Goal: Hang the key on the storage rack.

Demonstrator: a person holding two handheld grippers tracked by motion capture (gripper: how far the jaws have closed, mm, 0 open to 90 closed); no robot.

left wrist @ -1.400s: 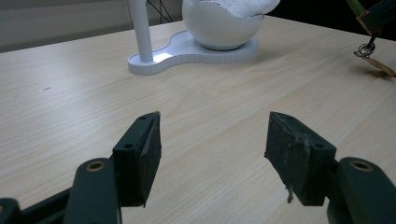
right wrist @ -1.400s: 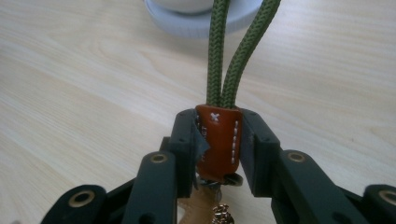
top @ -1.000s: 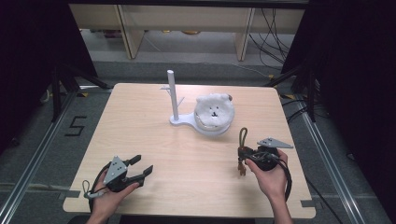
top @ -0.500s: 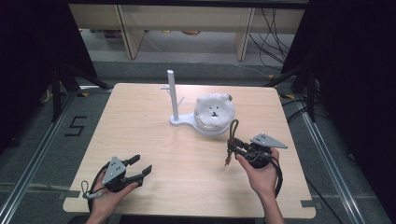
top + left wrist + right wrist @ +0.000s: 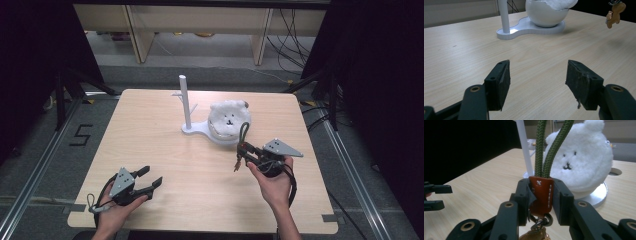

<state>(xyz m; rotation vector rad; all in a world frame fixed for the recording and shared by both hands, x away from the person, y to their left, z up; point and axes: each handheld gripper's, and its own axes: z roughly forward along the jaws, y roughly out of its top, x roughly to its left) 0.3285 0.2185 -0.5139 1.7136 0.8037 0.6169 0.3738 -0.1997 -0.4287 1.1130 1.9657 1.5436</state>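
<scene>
Right gripper (image 5: 541, 202) clamps keychain (image 5: 541, 195) (leather tab) — aloft.

Left gripper (image 5: 145, 181) jaws apart; right gripper (image 5: 244, 152) jaws clamped.

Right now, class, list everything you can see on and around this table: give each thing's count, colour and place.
Table: one, light wood, centre of the high view.
Stand: one, white post on a flat white base, far middle of the table.
Plush bear: one, white, in a white bowl on the stand's base.
Keychain: one, brown leather tab with a green cord loop and a tan charm, held above the table's right side.
Shelving: beige, on the floor beyond the table.
Left hand-held gripper: one, black, near left, jaws open.
Right hand-held gripper: one, black, shut on the keychain's tab.
</scene>
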